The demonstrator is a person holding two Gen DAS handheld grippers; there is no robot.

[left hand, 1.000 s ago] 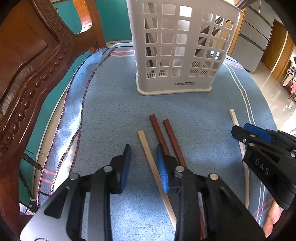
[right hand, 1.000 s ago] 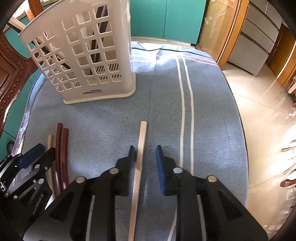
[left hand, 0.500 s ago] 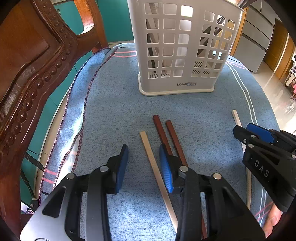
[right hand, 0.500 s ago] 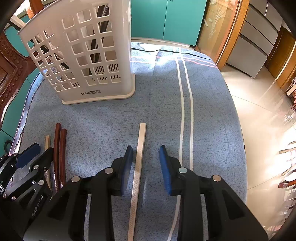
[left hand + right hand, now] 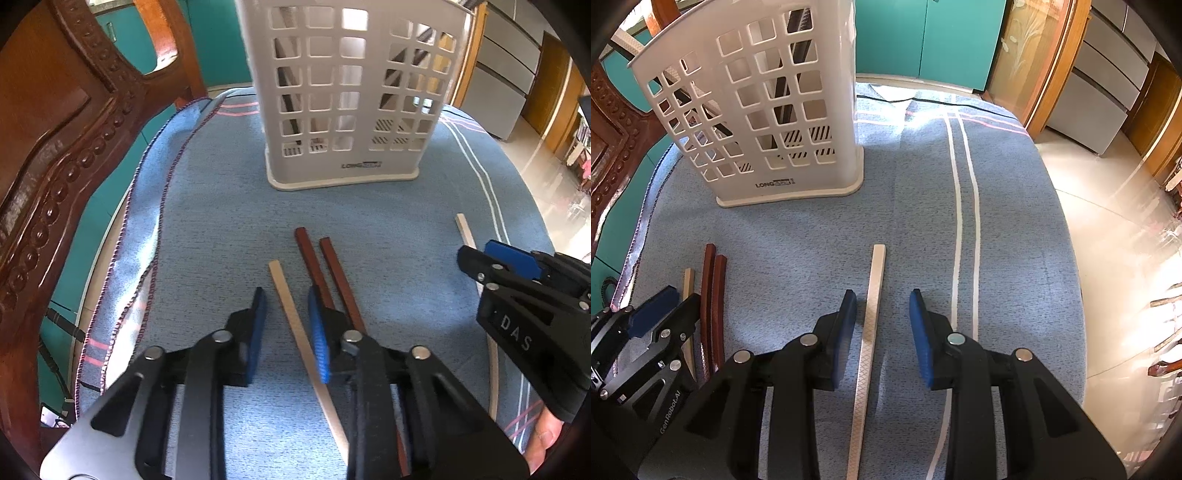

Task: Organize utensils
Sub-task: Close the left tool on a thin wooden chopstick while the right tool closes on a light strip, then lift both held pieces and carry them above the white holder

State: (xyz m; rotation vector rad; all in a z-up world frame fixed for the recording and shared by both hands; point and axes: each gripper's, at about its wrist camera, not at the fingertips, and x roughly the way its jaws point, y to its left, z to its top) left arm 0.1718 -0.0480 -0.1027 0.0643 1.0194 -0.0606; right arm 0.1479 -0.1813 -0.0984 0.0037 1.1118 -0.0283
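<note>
A white lattice utensil basket (image 5: 347, 92) stands upright on the blue cloth, with dark utensils inside; it also shows in the right wrist view (image 5: 764, 110). My left gripper (image 5: 286, 332) is open, its jaws astride a pale chopstick (image 5: 295, 325) lying on the cloth. Two dark red chopsticks (image 5: 328, 273) lie just right of it, partly under the right finger. My right gripper (image 5: 882, 325) is open, its jaws astride another pale chopstick (image 5: 873, 295) lying flat. The left gripper (image 5: 646, 332) shows at the left of the right wrist view.
A carved wooden chair back (image 5: 55, 166) rises at the left, close to the cloth's edge. The blue cloth (image 5: 1008, 229) with white stripes covers a rounded table; its right edge drops to a shiny tiled floor (image 5: 1115, 221). Teal cabinets (image 5: 923, 33) stand behind.
Both grippers have drawn back slightly along their pale chopsticks and opened a bit wider. The chopsticks and basket have not moved.
</note>
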